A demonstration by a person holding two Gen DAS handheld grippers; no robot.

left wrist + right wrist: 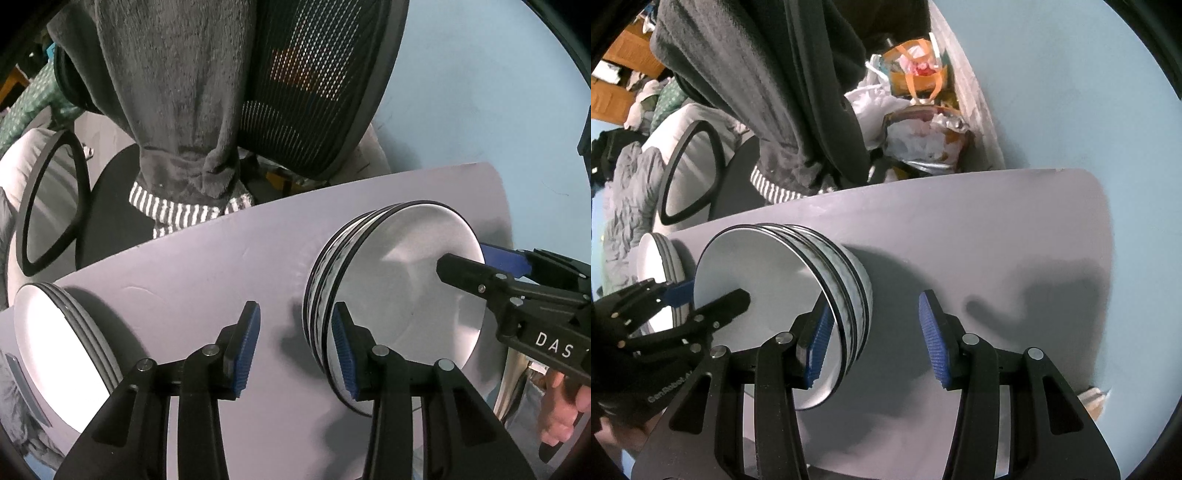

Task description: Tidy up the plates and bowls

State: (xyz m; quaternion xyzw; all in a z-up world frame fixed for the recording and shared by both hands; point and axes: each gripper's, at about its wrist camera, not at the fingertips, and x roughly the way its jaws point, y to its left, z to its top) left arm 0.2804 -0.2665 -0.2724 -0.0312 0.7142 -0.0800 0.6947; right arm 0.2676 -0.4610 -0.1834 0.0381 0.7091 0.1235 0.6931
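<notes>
A short stack of white bowls [399, 295] with dark rims and marbled grey outsides stands on the pale table [184, 266]. My left gripper [295, 314] points down over its near edge, open. One blue pad is outside the stack and the other is inside the top bowl, with the rim between them untouched. My right gripper [877, 306] straddles the opposite edge of the bowls [768, 288] the same way, open, with its left pad inside. Each gripper shows in the other's view: right gripper [469, 254], left gripper [713, 295]. A stack of white plates [55, 343] sits at the table's left end.
An office chair [314, 92] with a mesh back and a grey garment [177, 92] draped over it stands just past the table's far edge. Bags and clutter [923, 122] lie beyond it. A hand [561, 417] holds the right gripper. The table [997, 229] ends at the right.
</notes>
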